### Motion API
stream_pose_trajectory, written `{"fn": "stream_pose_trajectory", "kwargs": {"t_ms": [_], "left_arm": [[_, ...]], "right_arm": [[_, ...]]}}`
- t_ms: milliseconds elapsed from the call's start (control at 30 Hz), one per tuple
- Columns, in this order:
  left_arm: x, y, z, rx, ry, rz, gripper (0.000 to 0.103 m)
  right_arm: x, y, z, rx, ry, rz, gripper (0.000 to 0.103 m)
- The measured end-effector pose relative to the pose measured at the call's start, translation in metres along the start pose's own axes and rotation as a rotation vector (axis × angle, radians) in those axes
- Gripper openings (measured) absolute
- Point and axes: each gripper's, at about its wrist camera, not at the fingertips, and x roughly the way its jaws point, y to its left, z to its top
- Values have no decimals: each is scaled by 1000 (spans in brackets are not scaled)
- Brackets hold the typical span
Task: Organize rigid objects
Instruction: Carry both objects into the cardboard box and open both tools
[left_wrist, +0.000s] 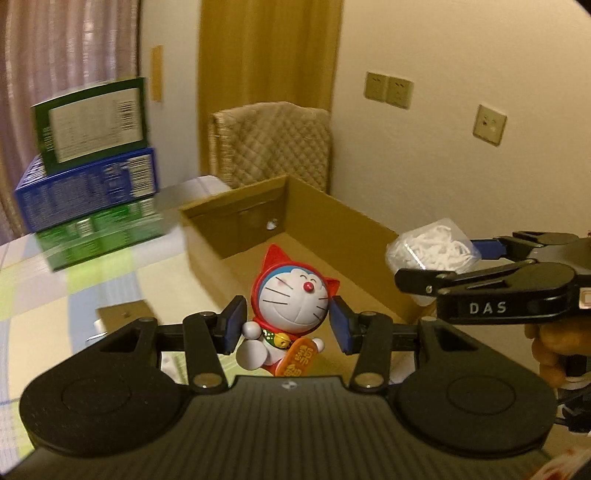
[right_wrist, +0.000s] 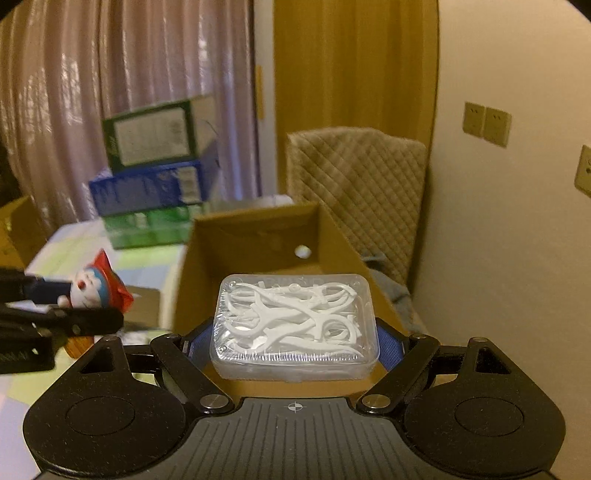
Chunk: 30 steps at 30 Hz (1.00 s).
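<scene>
Gripping a cat figurine (left_wrist: 291, 299) with a red hood and white face, the left gripper (left_wrist: 287, 325) has its blue pads closed against the toy's sides at a narrow setting. The figurine is held clear of the table, upright, facing the camera, with an orange plaque at its feet. In the right wrist view the same toy shows at 9 o'clock, between the left gripper's fingers.

The right gripper (right_wrist: 295, 338) clamps a clear plastic case (right_wrist: 295, 326) of white floss picks, jaws set wide across its length, blue pads touching both short ends. The case lies flat and level, lid uppermost, above the near end of an open cardboard box (left_wrist: 258, 206). From the left wrist view the case appears at 3 o'clock, beside the box's right wall, with a hand (left_wrist: 554, 350) on the gripper's handle below it.

The cardboard box stands open-topped at 12 o'clock from both grippers; its floor is bare as far as can be seen, and a round hole pierces its far wall. At 10 o'clock a stack of three cartons (left_wrist: 92, 173) rests on the table: dark green on top, blue in the middle, bright green at the bottom. A patterned tablecloth (left_wrist: 74, 288) covers the table. Behind the box, a quilted chair back (left_wrist: 273, 147) stands against a tan wall with wall sockets (left_wrist: 388, 90).
</scene>
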Motion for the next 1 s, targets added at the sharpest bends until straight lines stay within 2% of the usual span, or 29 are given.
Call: {"fn": "stream_pose_trajectory", "kwargs": {"t_ms": [167,533,733,767,800,1000], "left_arm": [[31,-11,2,12,29,-20,44],[75,-20,-4,34,77,-44,44],[80,-22,-9,35,78,-54,45],[79,-22,-9,34,73,-48,54],[76,-22,-9,40,66,-35,57],[60,-10,-6,29,38,-4,57]], "right_arm": [[20,-26,-6,3,30,1,82],[50,-40,-11,-2,62,31,82],[54,-43,-15,13,70,28,82],[55,-44,-16,14,72,27,82],[55,-44,-16,16,73,26,82],[53,-43,-17,21,74,27,82]]}}
